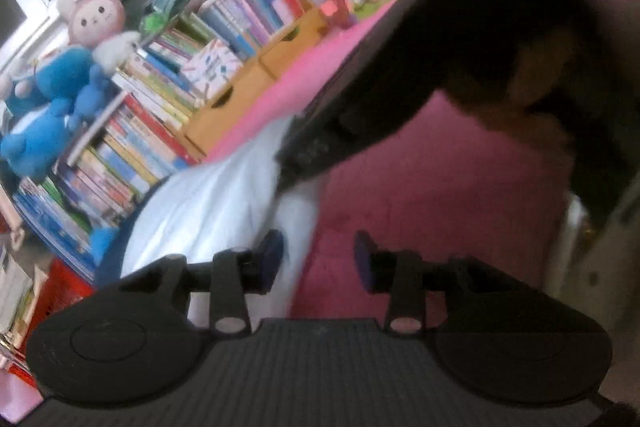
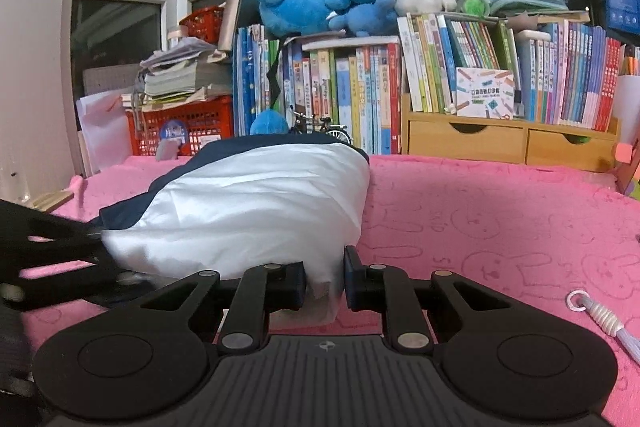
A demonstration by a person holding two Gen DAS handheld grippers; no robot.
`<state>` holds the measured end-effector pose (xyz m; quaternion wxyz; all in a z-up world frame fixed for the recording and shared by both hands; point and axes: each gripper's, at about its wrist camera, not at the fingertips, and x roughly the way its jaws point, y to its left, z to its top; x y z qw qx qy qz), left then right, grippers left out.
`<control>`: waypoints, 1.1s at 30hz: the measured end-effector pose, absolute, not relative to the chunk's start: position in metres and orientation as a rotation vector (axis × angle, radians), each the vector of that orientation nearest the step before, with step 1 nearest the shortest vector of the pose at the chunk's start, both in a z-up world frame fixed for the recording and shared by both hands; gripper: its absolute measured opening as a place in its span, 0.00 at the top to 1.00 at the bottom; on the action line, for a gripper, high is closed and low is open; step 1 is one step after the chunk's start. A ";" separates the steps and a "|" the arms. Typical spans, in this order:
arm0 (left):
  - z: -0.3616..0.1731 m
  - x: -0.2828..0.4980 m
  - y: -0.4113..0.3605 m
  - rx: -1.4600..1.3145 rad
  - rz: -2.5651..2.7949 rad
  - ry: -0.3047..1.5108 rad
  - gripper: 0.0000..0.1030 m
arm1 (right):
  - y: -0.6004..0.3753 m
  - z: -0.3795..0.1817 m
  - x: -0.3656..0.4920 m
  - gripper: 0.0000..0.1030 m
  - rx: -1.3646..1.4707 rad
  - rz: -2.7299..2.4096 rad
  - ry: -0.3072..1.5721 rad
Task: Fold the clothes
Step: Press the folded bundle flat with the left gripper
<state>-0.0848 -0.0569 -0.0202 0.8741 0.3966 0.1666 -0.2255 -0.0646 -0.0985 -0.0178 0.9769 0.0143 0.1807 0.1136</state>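
Since the garment (image 2: pixel 256 203) lies folded over on the pink worktop (image 2: pixel 500 219), white lining up with a navy edge showing along its far and left sides, its long axis runs from the right tongs (image 2: pixel 325 277) up and away to the left, toward the bookshelf (image 2: pixel 360 95).

Right tongs: narrow, blue pads pinching a white corner of the fabric at the garment's near edge. The bundle starts right at the pads and spreads forward-left from them; bare pink cloth only to their right.

Left tongs (image 1: pixel 318 259): standing part open, nothing between the pads. In the left wrist view the white fabric (image 1: pixel 208 203) sits ahead and to the left of them, with the left pad over its near edge and the right pad over bare pink. Contact between that pad and the cloth: cannot tell, frame is blurred.

The right tool's dark body (image 1: pixel 360 99) cuts across just ahead of the left tongs, so the two are close, on the same near edge.

Judgement: right hand owns the grip; left is free and near. Next fold probably turns on the left tongs taking the near-left edge, then both carrying it along that long axis.

Off-task: white cord with a ring (image 2: pixel 596 315) lies to the right of the right tongs, apart from the garment.
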 end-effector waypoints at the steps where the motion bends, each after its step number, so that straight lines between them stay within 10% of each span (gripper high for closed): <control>1: -0.024 -0.078 -0.058 0.828 -0.447 0.366 0.68 | -0.098 -0.017 -0.065 0.81 0.028 0.227 0.364; 4: -0.024 -0.070 -0.042 0.782 -0.399 0.440 0.91 | -0.097 -0.018 -0.067 0.81 0.002 0.213 0.359; 22: 0.004 -0.115 0.073 0.690 -0.088 0.651 0.87 | -0.080 -0.042 -0.080 0.81 -0.194 0.182 0.345; 33: 0.013 -0.110 -0.013 0.849 -0.345 0.342 0.35 | -0.087 -0.043 -0.078 0.80 -0.147 0.198 0.347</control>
